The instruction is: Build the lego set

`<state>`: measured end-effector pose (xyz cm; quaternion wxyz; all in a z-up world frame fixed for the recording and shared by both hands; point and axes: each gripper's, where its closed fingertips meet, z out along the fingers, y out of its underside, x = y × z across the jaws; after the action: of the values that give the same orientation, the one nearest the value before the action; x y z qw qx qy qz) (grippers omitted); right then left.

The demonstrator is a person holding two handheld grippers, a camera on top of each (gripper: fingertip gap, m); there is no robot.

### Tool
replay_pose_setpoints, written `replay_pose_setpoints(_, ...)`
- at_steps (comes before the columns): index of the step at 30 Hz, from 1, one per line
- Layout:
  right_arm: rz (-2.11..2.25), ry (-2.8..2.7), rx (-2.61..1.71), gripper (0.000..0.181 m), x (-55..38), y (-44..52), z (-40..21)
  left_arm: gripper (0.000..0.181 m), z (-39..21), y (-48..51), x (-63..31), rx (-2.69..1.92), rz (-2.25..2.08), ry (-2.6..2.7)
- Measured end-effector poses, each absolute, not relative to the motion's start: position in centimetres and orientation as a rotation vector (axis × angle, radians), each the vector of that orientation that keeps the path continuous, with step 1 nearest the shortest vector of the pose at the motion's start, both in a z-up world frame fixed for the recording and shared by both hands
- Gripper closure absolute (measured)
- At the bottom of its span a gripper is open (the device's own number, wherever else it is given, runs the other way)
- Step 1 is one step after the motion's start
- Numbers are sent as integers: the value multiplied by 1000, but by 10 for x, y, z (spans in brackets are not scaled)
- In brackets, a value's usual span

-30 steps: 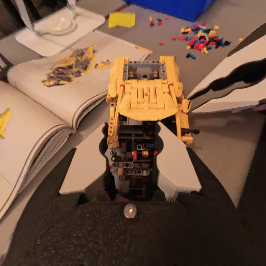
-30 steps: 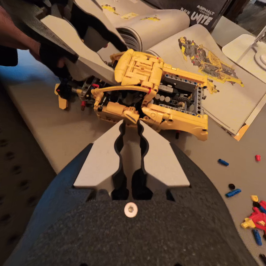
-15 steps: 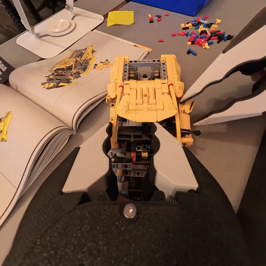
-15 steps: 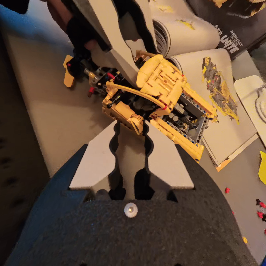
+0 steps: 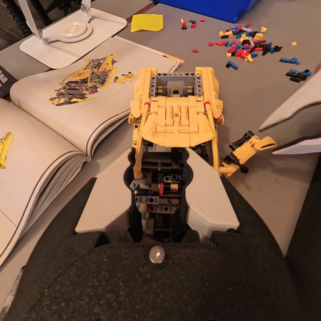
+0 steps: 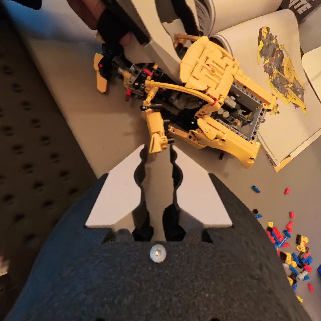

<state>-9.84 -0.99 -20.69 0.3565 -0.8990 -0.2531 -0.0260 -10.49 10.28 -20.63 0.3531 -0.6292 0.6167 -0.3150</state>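
Item one: the yellow lego car [image 5: 175,121], partly built, resting on the grey surface [image 5: 260,182] with its far end overlapping the corner of the open instruction book [image 5: 73,111]. My left tool [image 5: 159,151] is clamped on the car's dark front framework, one finger on either side; the very front of the model is hidden beneath the tool's body in the left wrist view, though the right wrist view shows a yellow blade-shaped piece [image 6: 100,73] there. A hinged yellow door panel [image 5: 246,151] stands swung out from the car's side, its pointed tip lying in the mouth of my right tool [image 6: 157,149]. The gap there is narrow, and I cannot tell whether the fingers actually touch the tip, as it is blurred in the left wrist view and shows slight daylight in the right. Beyond the car: a scatter of small red, blue, black and yellow loose pieces [image 5: 243,45] well apart on the surface, a yellow paper slip [image 5: 147,22], a white stand base [image 5: 69,33], and a blue bin [image 5: 217,7] cut off by the frame edge. A hand [image 6: 90,15] on the left tool is partly visible, largely out of frame.
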Motion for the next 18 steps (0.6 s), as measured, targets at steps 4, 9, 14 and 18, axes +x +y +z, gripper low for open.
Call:
replay_pose_setpoints(4, 189, -628, -2350, 115, -101, -3, -219, 127, -206, 103, -105, -1630, -820, 1590)
replay_pose_setpoints(9, 497, -596, -2381, 118, -123, -10, -227, 127, -206, 103, -104, -1633, -824, 1588)
replay_pose_setpoints(14, 523, -627, -2392, 123, -146, -29, -223, 127, -206, 104, -104, -1635, -827, 1588)
replay_pose_setpoints(18, 554, -607, -2405, 119, -152, -34, -222, 128, -206, 103, -104, -1615, -833, 1603)
